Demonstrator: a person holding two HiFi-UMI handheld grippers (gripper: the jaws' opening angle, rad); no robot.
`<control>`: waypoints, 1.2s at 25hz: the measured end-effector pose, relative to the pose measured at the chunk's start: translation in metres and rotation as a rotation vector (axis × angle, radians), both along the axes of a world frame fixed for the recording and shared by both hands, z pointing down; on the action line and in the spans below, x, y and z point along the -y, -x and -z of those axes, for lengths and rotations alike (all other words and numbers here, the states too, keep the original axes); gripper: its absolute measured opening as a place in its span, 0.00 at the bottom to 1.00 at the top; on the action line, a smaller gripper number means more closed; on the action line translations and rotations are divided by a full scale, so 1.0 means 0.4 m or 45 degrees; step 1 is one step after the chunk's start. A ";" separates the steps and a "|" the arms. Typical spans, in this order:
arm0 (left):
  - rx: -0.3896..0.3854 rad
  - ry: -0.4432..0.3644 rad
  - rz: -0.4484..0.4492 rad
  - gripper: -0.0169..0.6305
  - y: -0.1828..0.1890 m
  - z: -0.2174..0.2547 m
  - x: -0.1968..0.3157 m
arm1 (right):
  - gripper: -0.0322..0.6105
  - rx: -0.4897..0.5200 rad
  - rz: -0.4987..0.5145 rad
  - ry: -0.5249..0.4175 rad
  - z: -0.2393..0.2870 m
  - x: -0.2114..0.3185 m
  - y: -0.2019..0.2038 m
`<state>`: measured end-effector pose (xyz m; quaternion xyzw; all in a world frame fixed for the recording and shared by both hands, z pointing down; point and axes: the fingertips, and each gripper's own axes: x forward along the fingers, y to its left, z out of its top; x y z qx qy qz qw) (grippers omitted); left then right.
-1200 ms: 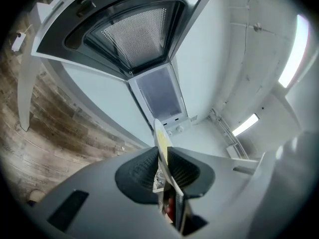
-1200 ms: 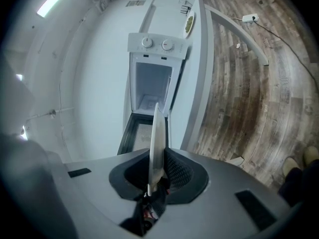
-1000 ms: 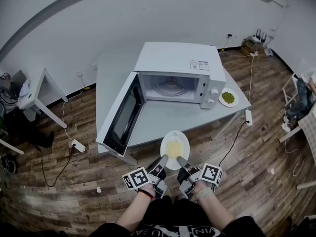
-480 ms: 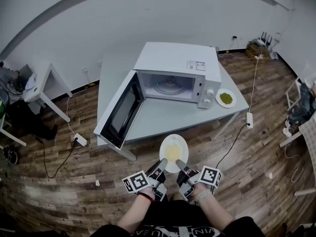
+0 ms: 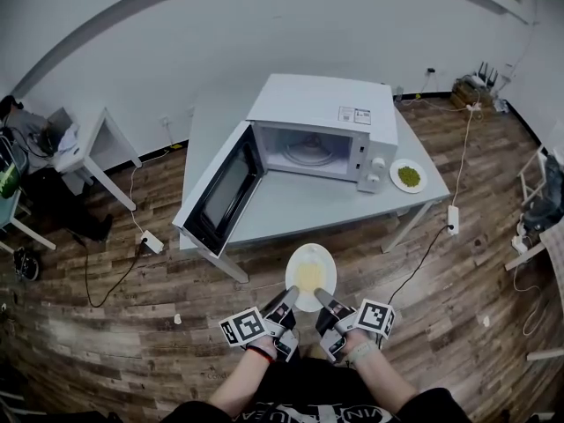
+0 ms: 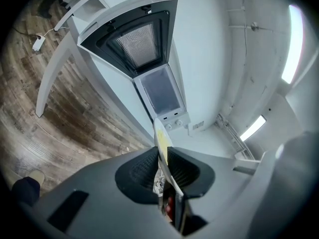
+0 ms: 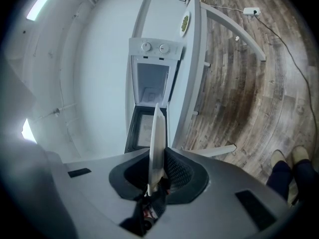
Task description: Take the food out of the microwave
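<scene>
1. Plate (image 5: 310, 248) of yellow food (image 5: 307, 276): it is out of the microwave (image 5: 322, 126) and held in the air just off the near edge of the table (image 5: 291, 214). Only the wood floor (image 5: 150, 324) is beneath it.
2. Left gripper (image 5: 289, 293): its jaws are closed on the plate's near rim, left of centre. The rim runs edge-on between the ribbed pads.
3. Right gripper (image 5: 320, 295): its jaws are clamped on the same near rim, right of centre, with only the thin rim between them.
4. Hazard, tilt: both grips sit close together on one edge, so most of the plate overhangs unsupported. A small drop of the wrists would likely dip the far rim and let the food slide off.
5. Hazard, slip: the rim looks thin and smooth. If one hand twists against the other or eases its squeeze, the rim may work out of the pads and the plate fall to the floor.
6. Hazard, collision: the open door (image 5: 220, 199) juts past the table's left front corner. Setting the plate down toward that side risks striking it. The second plate (image 5: 408, 176), of green food, narrows the free space right of the microwave.
</scene>
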<state>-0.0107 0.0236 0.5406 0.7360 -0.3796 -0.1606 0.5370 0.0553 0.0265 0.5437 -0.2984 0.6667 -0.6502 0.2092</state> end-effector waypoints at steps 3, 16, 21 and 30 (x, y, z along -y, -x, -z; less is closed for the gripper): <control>0.010 0.002 0.018 0.12 0.004 -0.002 -0.015 | 0.15 0.004 0.024 -0.007 -0.005 -0.012 0.003; 0.025 -0.002 0.072 0.12 0.011 -0.001 -0.076 | 0.15 -0.008 0.103 -0.042 -0.009 -0.058 0.007; 0.025 0.014 0.071 0.12 0.007 -0.012 -0.105 | 0.15 0.032 0.091 0.006 -0.015 -0.090 0.007; 0.079 -0.010 0.064 0.12 0.018 -0.012 -0.129 | 0.15 0.052 0.106 -0.007 -0.029 -0.113 0.012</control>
